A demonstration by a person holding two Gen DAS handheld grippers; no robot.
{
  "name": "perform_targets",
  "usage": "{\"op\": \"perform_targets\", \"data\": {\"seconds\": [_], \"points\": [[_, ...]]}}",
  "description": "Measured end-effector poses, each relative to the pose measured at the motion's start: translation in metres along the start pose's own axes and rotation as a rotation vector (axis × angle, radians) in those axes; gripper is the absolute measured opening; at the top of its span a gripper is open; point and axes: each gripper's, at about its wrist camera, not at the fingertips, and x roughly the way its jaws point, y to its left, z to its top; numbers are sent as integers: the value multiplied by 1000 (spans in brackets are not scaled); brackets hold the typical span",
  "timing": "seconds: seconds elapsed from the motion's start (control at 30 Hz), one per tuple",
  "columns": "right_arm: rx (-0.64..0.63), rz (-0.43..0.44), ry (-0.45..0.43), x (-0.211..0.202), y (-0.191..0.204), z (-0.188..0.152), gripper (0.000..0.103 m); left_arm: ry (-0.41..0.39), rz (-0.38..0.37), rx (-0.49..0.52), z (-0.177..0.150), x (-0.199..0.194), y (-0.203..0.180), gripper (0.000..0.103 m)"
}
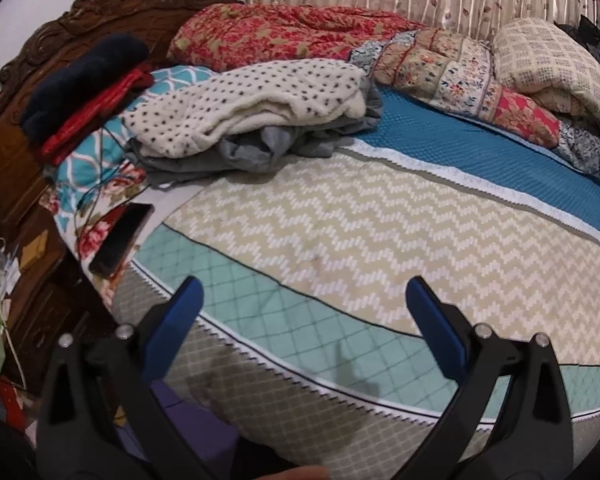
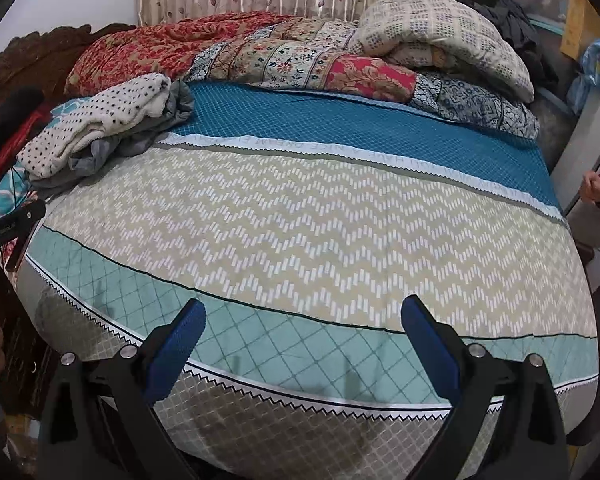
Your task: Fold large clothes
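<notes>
A crumpled pile of clothes lies at the head of the bed: a white garment with dark dots point(image 1: 252, 100) point(image 2: 100, 120) on top of a grey garment point(image 1: 260, 148) point(image 2: 148, 132). My left gripper point(image 1: 304, 292) hangs open over the bed's near edge, well short of the pile, with nothing between its blue pads. My right gripper point(image 2: 304, 312) is also open and empty above the near edge. Part of the left tool point(image 2: 8, 224) shows at the left edge of the right wrist view.
The bed point(image 1: 380, 240) point(image 2: 300, 216) has a chevron, teal and blue cover. Folded quilts point(image 1: 340, 36) point(image 2: 280, 56) line the far side before a curtain. A carved headboard point(image 1: 72, 32), dark and red clothes point(image 1: 84, 76) and a phone point(image 1: 120, 240) are left. A person's hand point(image 2: 594, 190) is at right.
</notes>
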Motion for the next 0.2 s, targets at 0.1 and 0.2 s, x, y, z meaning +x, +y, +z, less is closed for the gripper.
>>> {"op": "perform_targets", "data": {"seconds": [0.1, 0.2], "points": [[9, 19, 0, -1, -1, -2, 91, 7, -1, 11, -1, -2, -7, 97], [5, 33, -10, -3, 0, -1, 91, 3, 11, 16, -1, -4, -8, 97]]}}
